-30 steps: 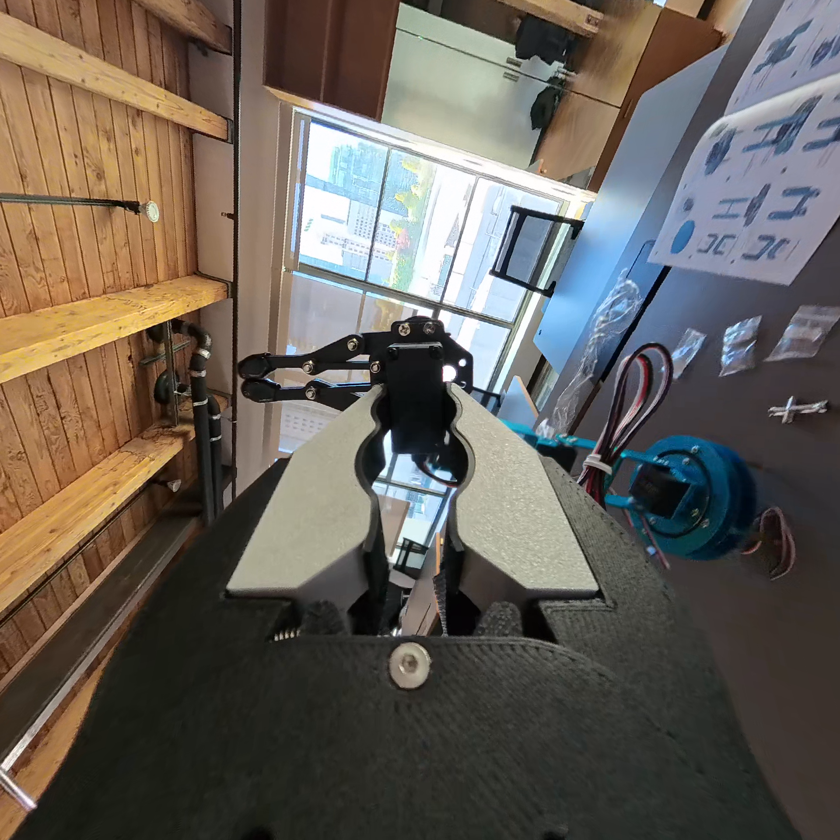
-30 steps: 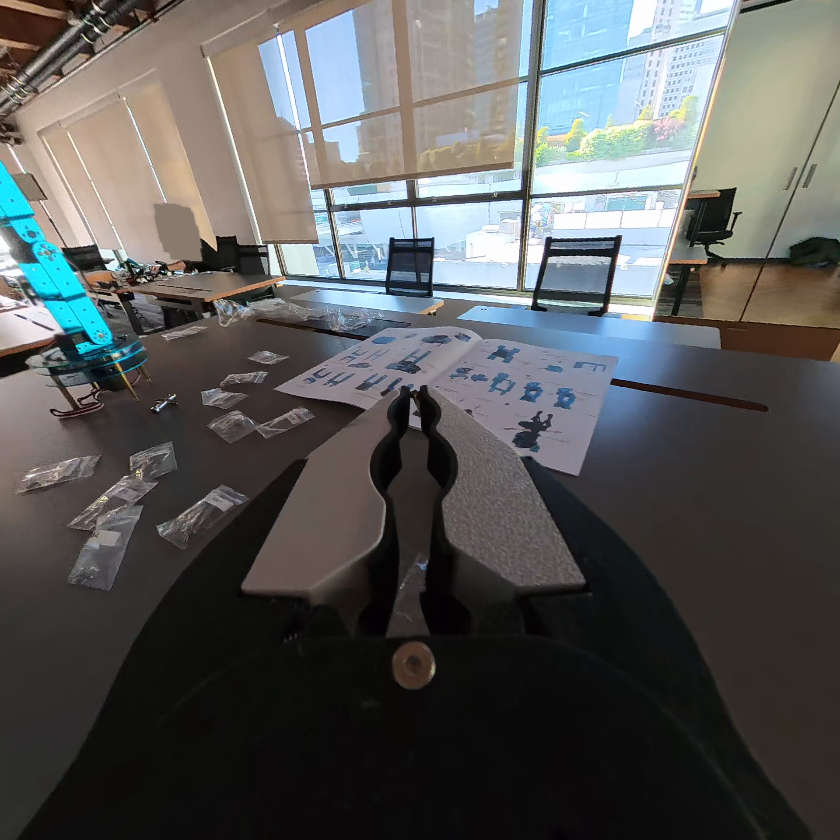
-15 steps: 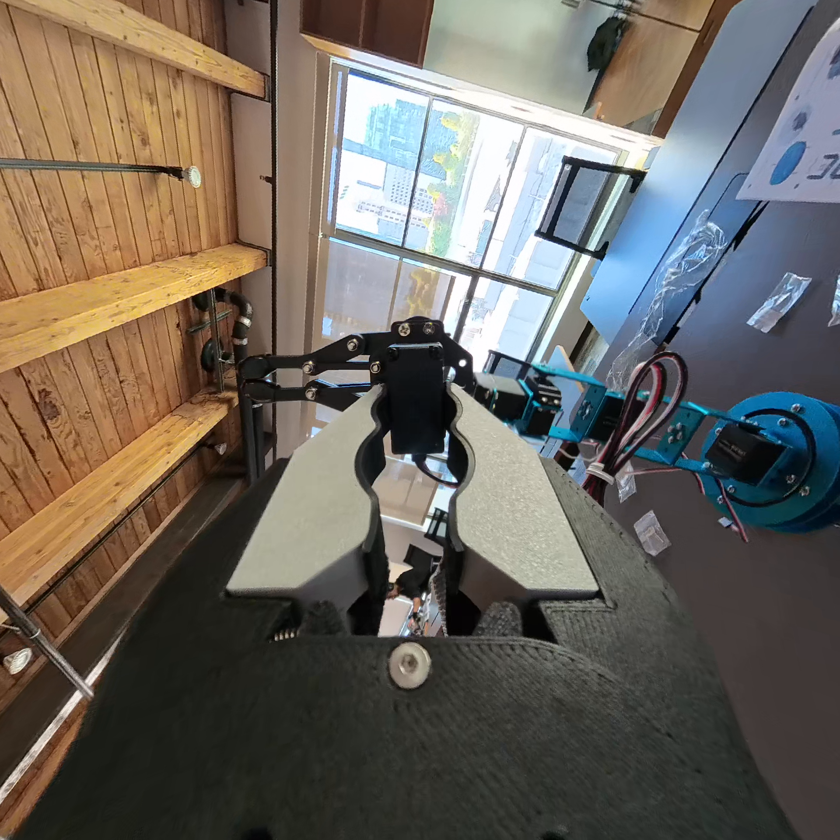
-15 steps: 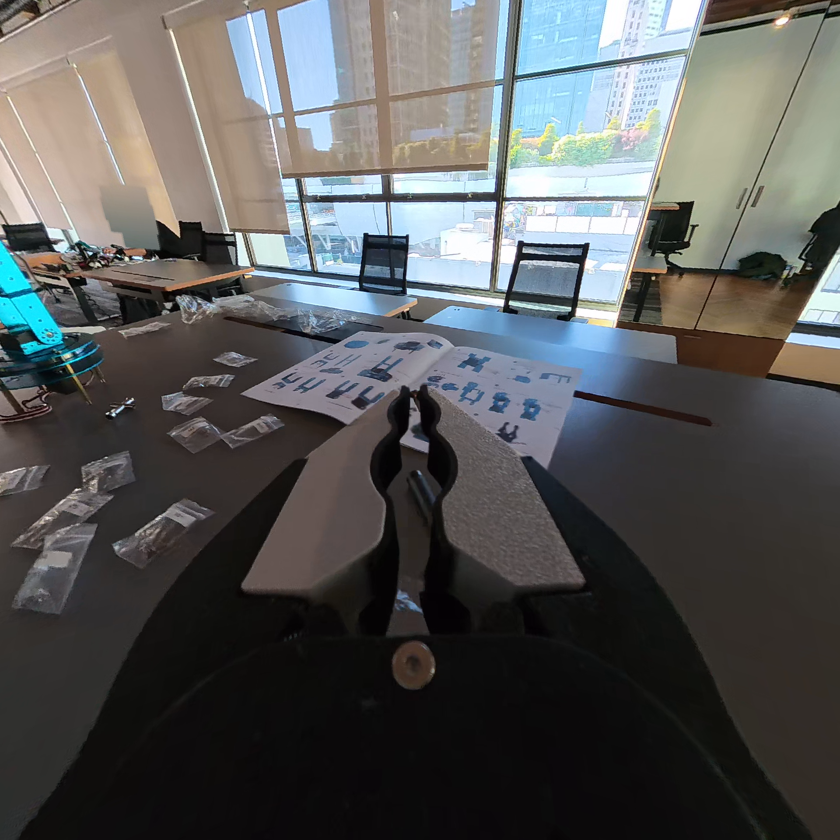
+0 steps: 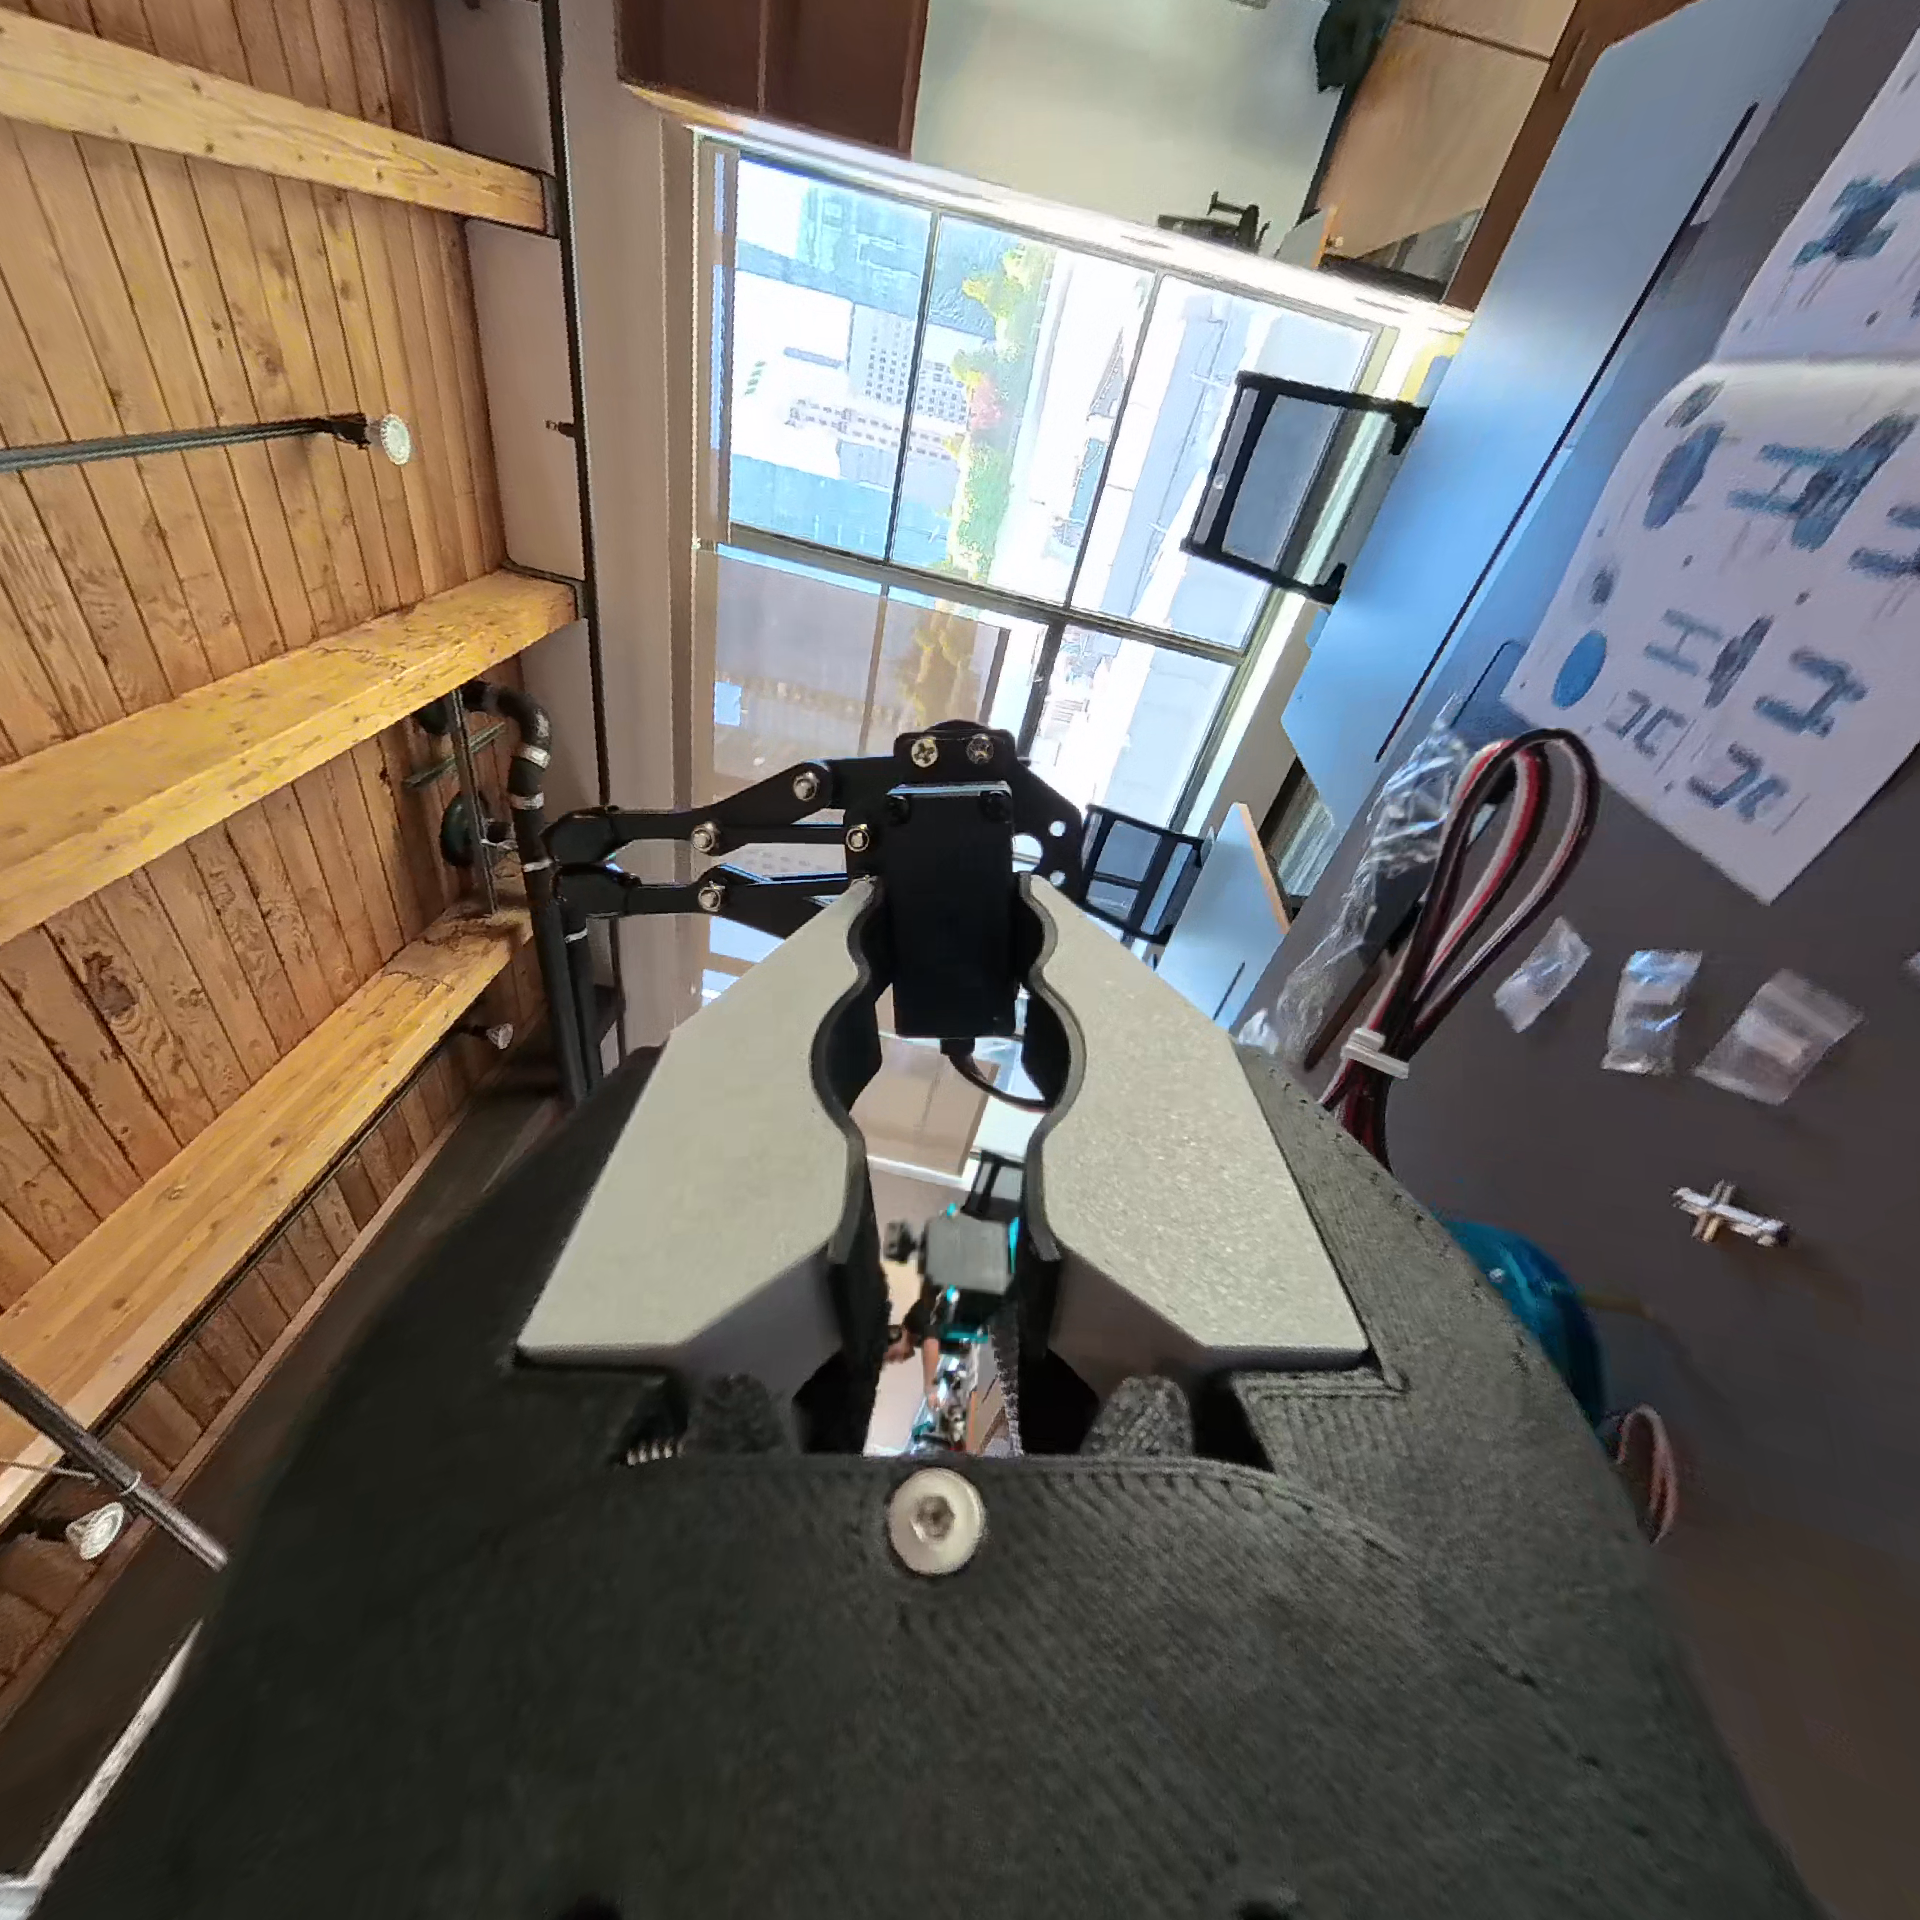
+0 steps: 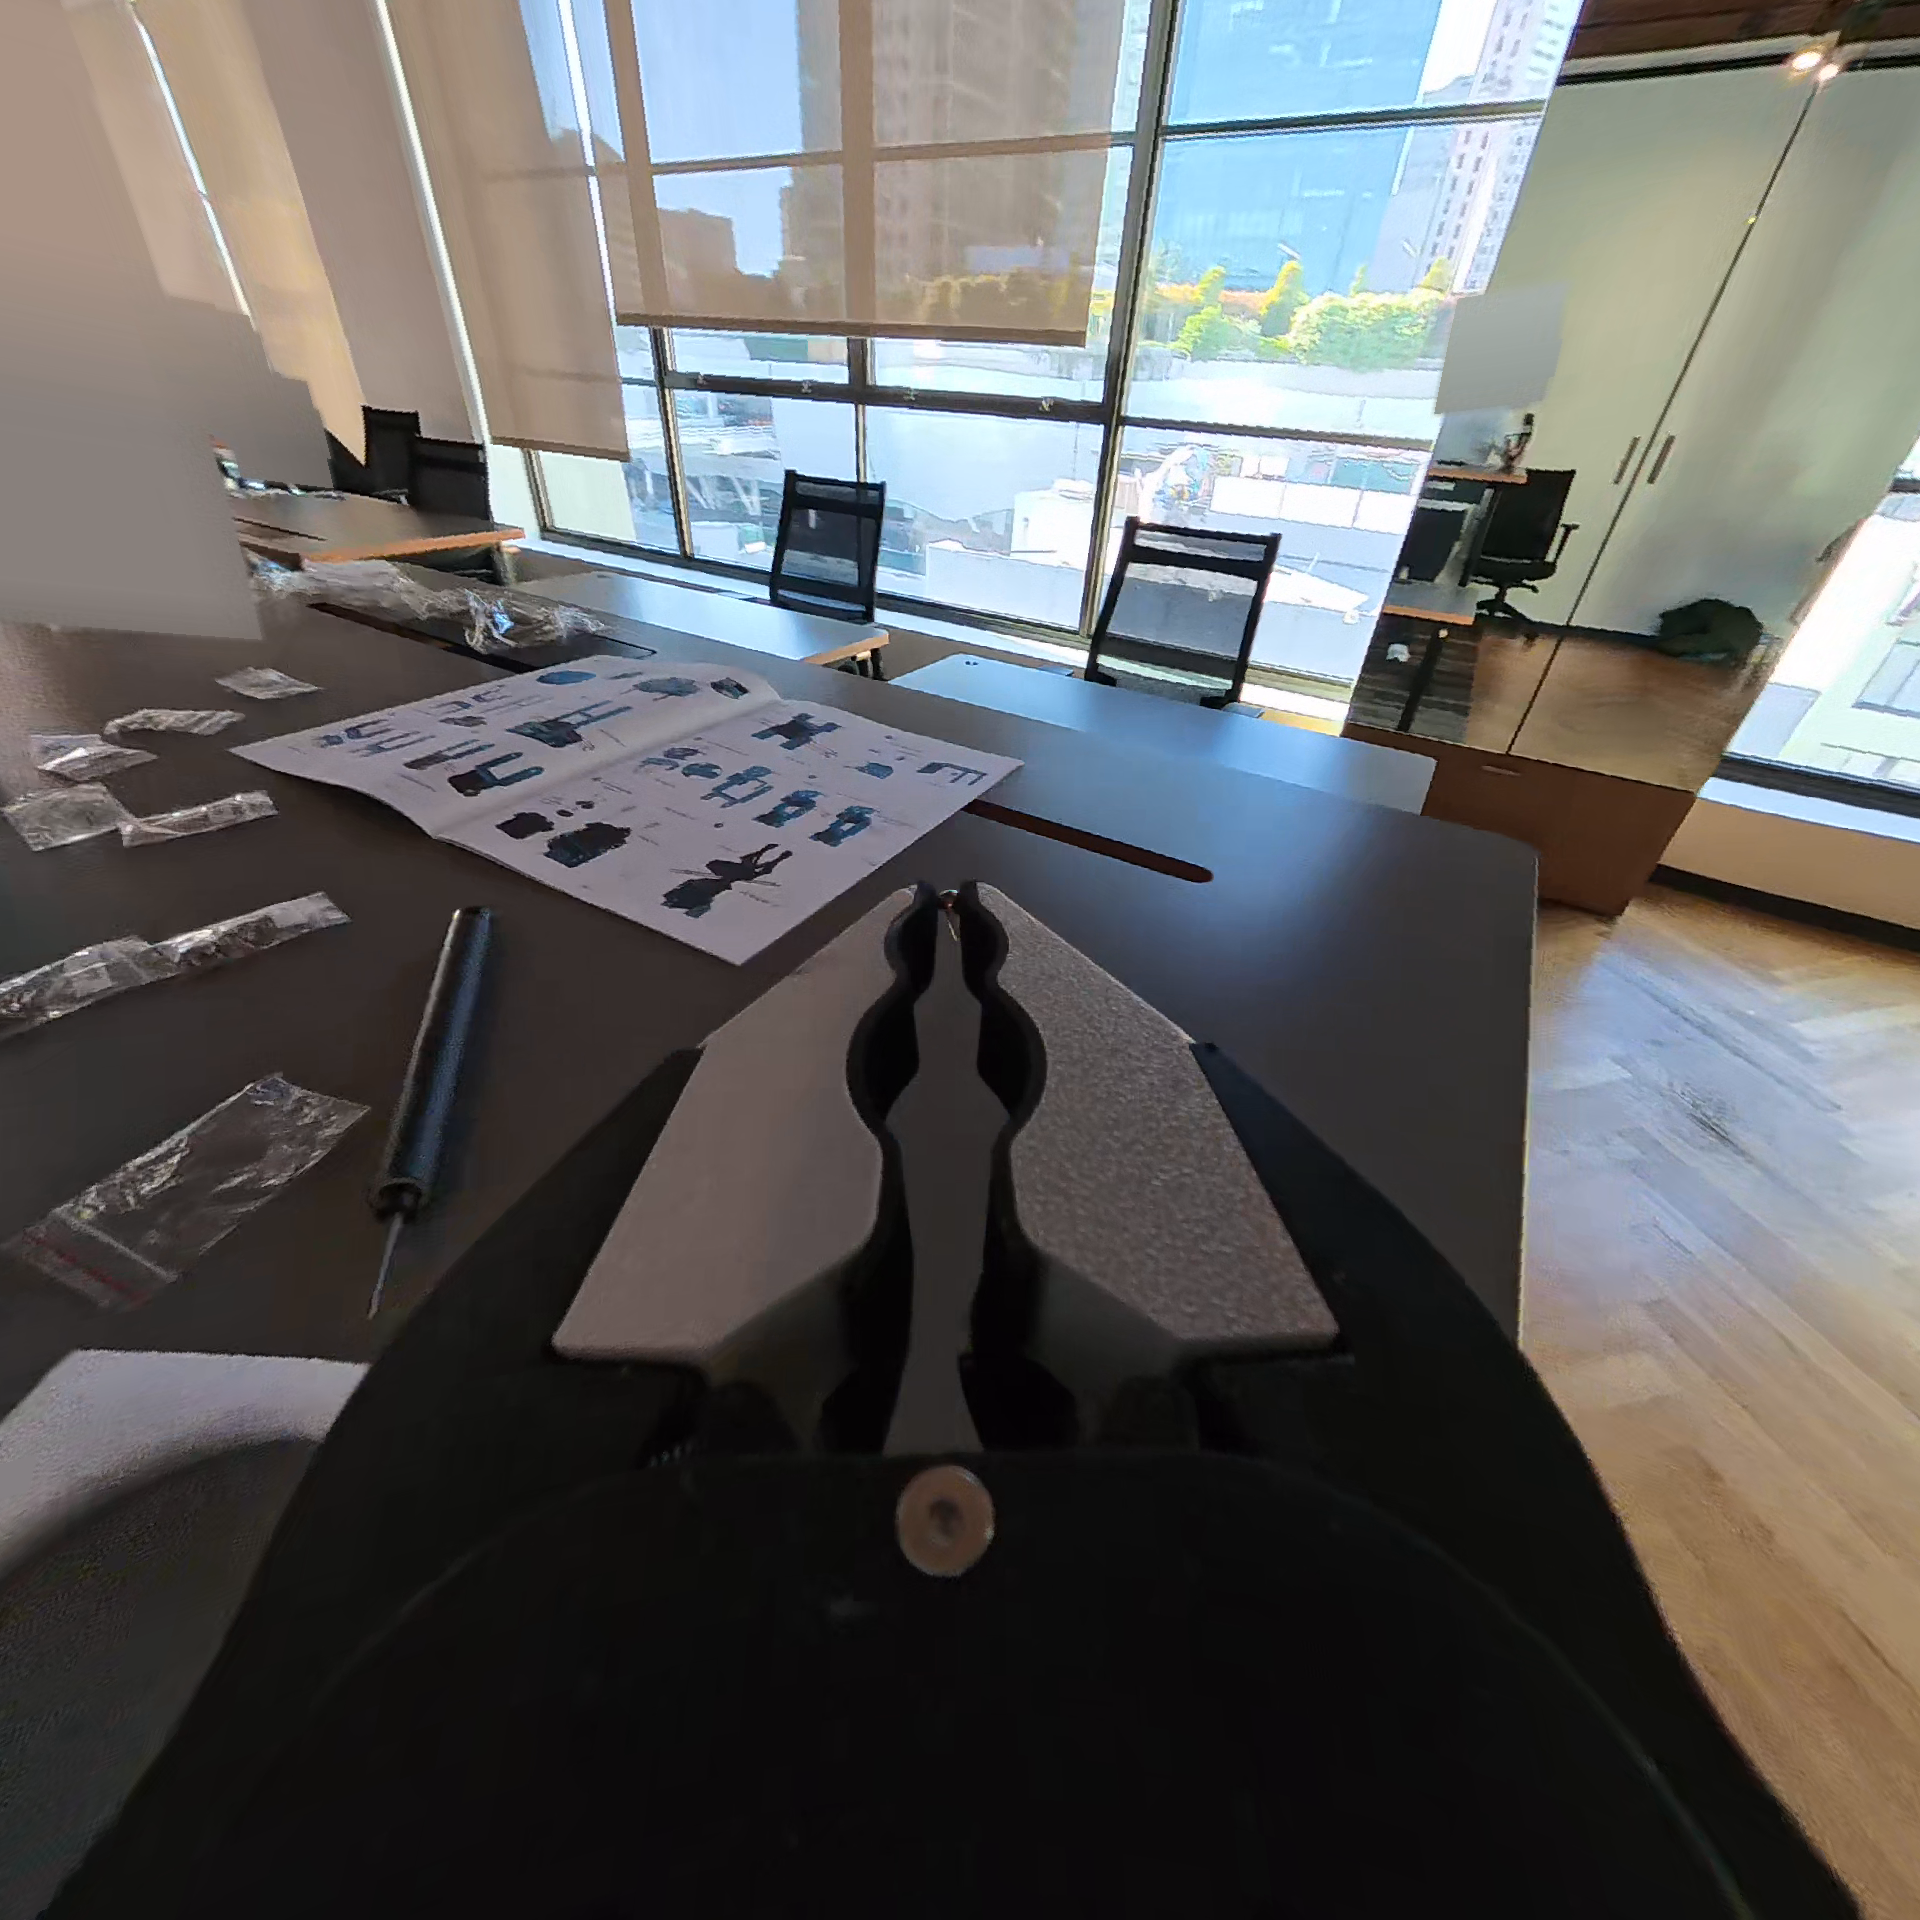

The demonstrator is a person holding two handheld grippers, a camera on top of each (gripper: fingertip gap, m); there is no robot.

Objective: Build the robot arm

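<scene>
On the table [image 6: 1299,935], the open instruction booklet [image 6: 634,790] lies at twelve o'clock from the screwdriver [image 6: 431,1070]. Small parts bags [image 6: 177,1184] lie at nine o'clock of the screwdriver, more at ten o'clock. Two office chairs [image 6: 1184,613] stand behind the table, before the window [image 6: 1039,312]. A cabinet [image 6: 1558,769] stands at two o'clock.

No text can be read; the open booklet [image 6: 634,790] shows only blurred print.
</scene>
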